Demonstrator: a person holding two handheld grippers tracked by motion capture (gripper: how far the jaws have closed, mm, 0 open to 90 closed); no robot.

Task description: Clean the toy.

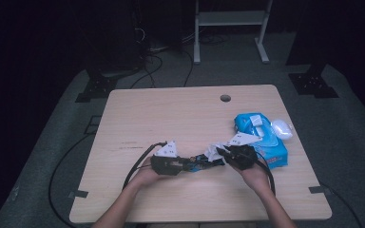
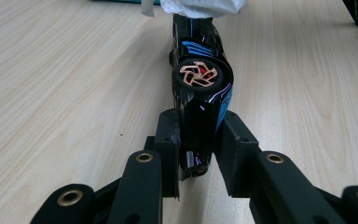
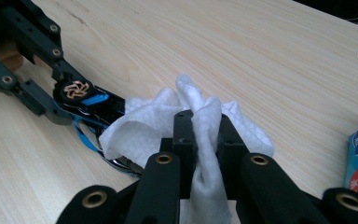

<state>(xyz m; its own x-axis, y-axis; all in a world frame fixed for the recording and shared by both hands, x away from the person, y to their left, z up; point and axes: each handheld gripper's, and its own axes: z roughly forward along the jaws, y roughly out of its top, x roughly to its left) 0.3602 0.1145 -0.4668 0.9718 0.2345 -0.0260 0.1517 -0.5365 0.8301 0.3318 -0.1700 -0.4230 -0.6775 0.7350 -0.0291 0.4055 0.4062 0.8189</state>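
The table (image 1: 171, 118) carries a blue pack (image 1: 266, 142) at its right, partly hidden behind the right gripper (image 3: 204, 140), its label cut off in that gripper's view. The wipe (image 3: 168, 126), white and crumpled, is pinched between those closed jaws and covers one end of the car (image 2: 200, 79). The car, black with blue stripes and a copper wheel, lies near the front middle, clamped on its side by the left gripper (image 2: 196, 140)

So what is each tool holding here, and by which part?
The left tool clamps the black and blue toy car by one end, beside a wheel. The right tool pinches a bunched fold of the white wipe.
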